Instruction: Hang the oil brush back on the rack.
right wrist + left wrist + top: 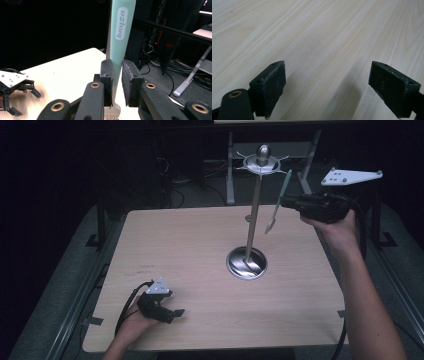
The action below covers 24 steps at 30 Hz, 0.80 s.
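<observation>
Right hand-held gripper (117,82): clamped on mint-green brush (121,32), raised beside metal stand (254,215). Left hand-held gripper (329,87): jaws apart, holding nothing, low over table (190,250).

We see a table (200,250) with a pale wood-grain top, smooth and matt, its fine streaks running lengthwise in the left gripper view. On it stands a stand (252,215) of polished metal, whose round base (246,263) is glossy enough to mirror the pole. The right gripper (117,82) pinches a mint-green brush (120,37) whose handle looks like smooth matt plastic with white lettering. Its black pads (107,75) are rough and scuffed, as are those of the left gripper (327,87). Brass-coloured rivets shine on the matt black jaw arms.
</observation>
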Tool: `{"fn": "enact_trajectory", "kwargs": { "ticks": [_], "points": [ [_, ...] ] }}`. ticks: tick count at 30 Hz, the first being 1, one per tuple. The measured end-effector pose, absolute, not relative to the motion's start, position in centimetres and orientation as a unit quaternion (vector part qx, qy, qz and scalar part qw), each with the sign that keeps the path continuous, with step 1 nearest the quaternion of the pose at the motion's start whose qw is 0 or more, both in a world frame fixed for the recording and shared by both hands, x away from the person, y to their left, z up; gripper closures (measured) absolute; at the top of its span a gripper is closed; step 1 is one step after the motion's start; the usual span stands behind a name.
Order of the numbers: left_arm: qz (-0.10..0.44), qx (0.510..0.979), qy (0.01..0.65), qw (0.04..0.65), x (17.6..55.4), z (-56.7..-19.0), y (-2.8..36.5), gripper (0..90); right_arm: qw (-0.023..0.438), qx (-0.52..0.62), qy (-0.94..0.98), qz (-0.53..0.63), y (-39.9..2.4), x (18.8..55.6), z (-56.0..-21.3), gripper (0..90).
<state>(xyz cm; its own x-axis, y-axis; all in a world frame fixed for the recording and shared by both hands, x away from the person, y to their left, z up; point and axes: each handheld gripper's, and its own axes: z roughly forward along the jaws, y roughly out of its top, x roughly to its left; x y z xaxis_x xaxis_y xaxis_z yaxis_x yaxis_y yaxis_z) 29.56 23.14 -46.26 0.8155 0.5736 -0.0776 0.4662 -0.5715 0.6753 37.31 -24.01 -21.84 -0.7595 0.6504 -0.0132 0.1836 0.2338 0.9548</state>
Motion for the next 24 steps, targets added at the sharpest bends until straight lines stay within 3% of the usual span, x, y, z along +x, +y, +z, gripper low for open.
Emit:
{"fn": "enact_trajectory", "kwargs": {
  "ticks": [16, 24],
  "points": [
    [0.076, 0.886, 0.29, 0.354, 29.59, -46.25, 23.14, 13.7, 0.211, 0.279, 0.757, 0.551, -24.06, 37.18, -21.97, 73.2],
    [0.075, 0.886, 0.291, 0.354, 29.58, -46.26, 23.13, 13.7, 0.213, 0.282, 0.759, 0.547, -23.97, 36.82, -22.4, 58.7]
  ]
}}
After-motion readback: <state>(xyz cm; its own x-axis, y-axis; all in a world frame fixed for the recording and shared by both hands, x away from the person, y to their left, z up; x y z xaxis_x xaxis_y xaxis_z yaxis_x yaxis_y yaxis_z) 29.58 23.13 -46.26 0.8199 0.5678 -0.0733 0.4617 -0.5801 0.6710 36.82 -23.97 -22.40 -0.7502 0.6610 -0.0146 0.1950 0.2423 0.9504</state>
